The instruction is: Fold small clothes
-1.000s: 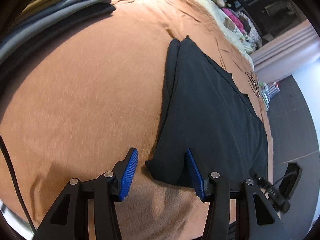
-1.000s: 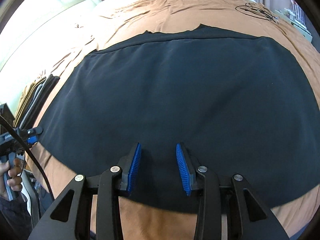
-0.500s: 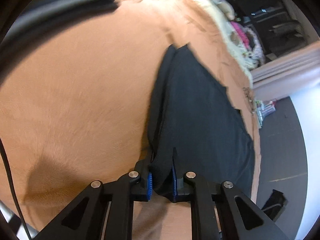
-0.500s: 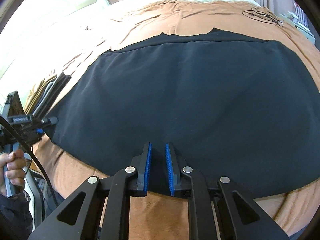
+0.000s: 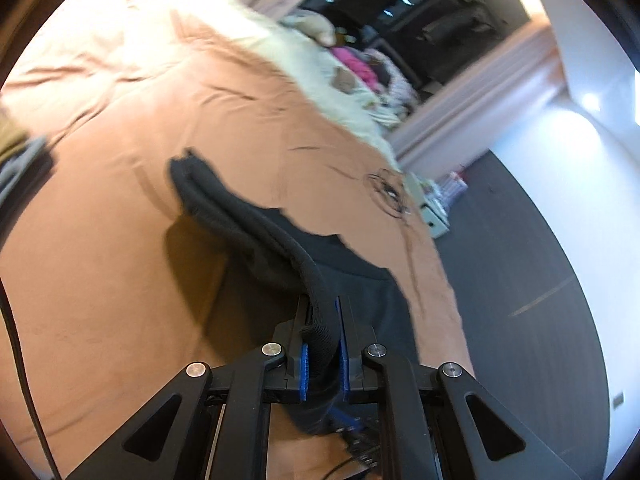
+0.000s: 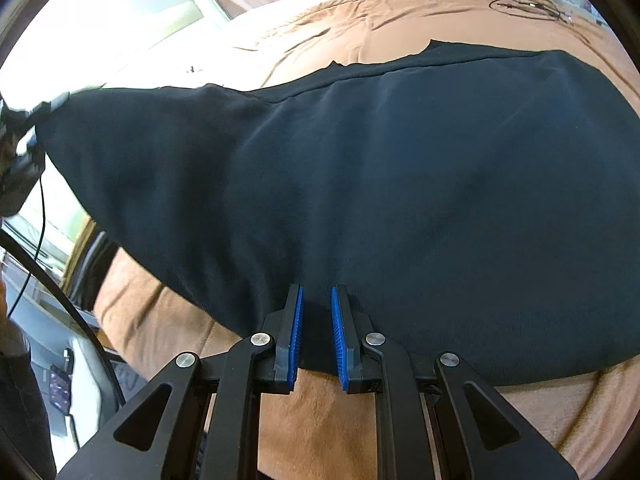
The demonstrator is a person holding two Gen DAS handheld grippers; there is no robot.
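A black garment [image 6: 400,184] lies spread on a brown bedspread [image 6: 340,408]. My left gripper [image 5: 323,320] is shut on the garment's ribbed hem [image 5: 316,288] and holds that corner lifted off the bed; the raised cloth casts a shadow on the bedspread. In the right wrist view the left gripper [image 6: 24,132] shows at the far left with the lifted corner. My right gripper [image 6: 317,320] is closed on the garment's near edge, with black cloth between the blue pads [image 6: 295,332].
A stack of folded clothes [image 5: 20,152] lies at the left of the bed. A cable coil [image 6: 528,4] rests on the far part of the bedspread. Pale bedding and pink items [image 5: 356,68] lie beyond. Dark floor [image 5: 520,280] is to the right.
The left gripper closed on the garment's corner and has lifted it off the bed. The right gripper closed on the near edge and stays there.
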